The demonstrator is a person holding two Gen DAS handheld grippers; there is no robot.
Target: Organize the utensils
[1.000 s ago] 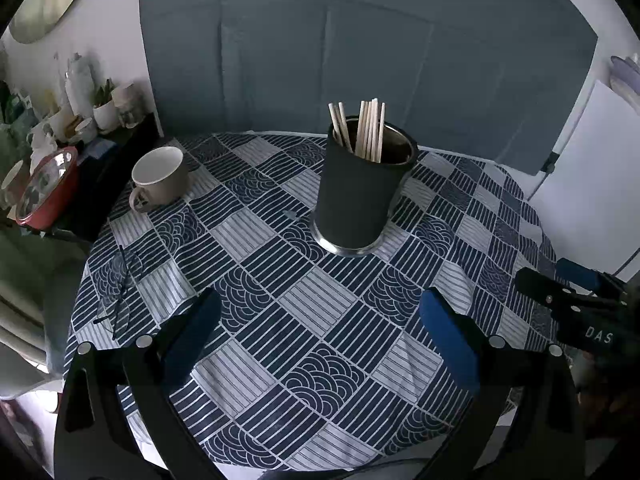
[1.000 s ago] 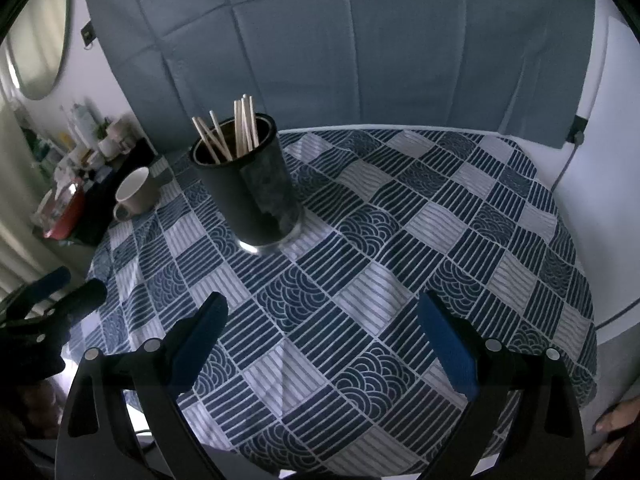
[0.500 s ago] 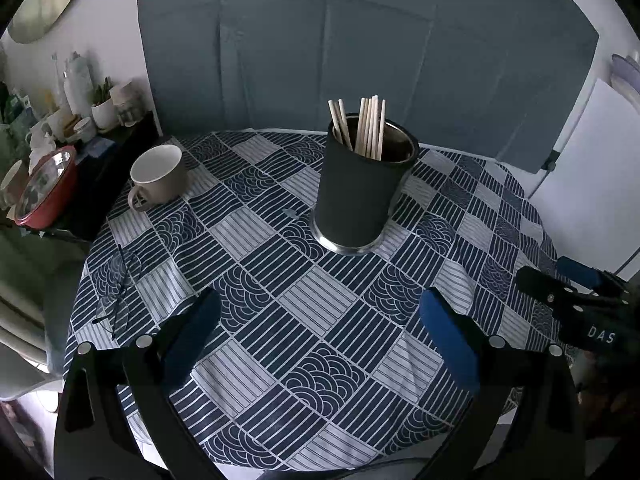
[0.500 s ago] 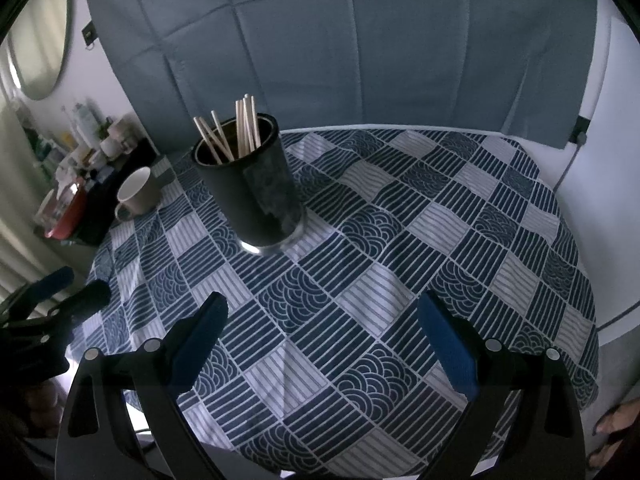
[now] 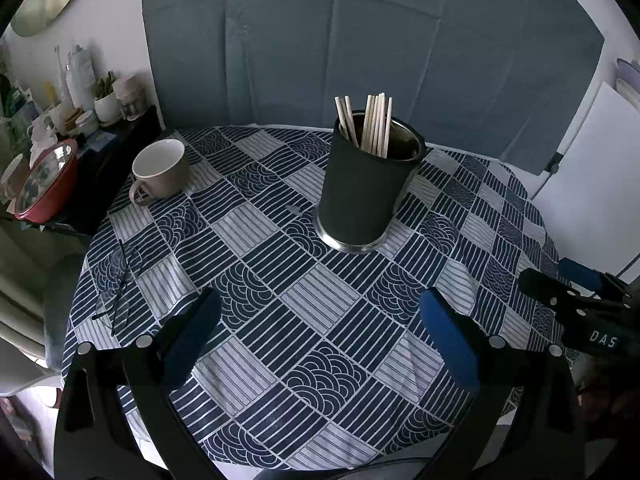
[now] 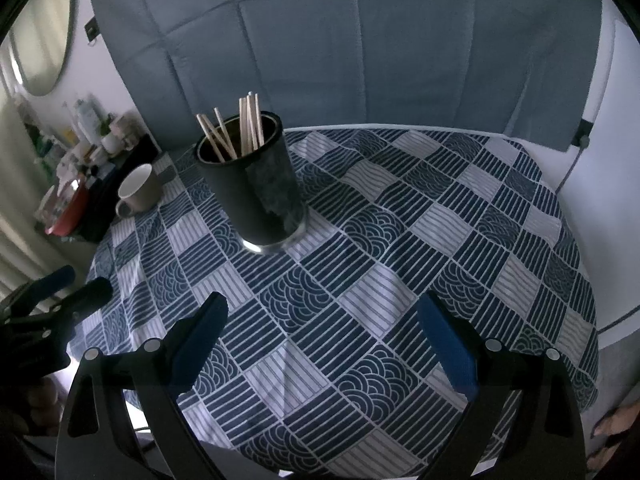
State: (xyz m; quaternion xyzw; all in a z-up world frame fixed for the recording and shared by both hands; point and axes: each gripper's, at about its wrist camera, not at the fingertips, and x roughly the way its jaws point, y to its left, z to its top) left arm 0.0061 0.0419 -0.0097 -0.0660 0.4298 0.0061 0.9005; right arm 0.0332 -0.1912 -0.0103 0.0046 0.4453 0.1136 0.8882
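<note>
A dark cylindrical holder [image 5: 366, 188] stands upright near the middle of the round table, with several pale wooden chopsticks [image 5: 374, 124] standing in it. It also shows in the right wrist view [image 6: 256, 192], with the chopsticks [image 6: 240, 130]. My left gripper [image 5: 320, 332] is open and empty, hovering over the near side of the table. My right gripper [image 6: 324, 332] is open and empty, over the near right side. Each gripper shows at the edge of the other's view.
A beige mug [image 5: 162, 170] stands at the table's far left. Eyeglasses [image 5: 118, 280] lie near the left edge. The checked blue-and-white tablecloth [image 5: 320, 300] covers the table. A side shelf with a red bowl [image 5: 46, 182] and jars stands left. A grey backdrop hangs behind.
The right wrist view has shifted slightly; the holder sits a little further right in it. The left view is nearly unchanged. Both grippers stay open.
</note>
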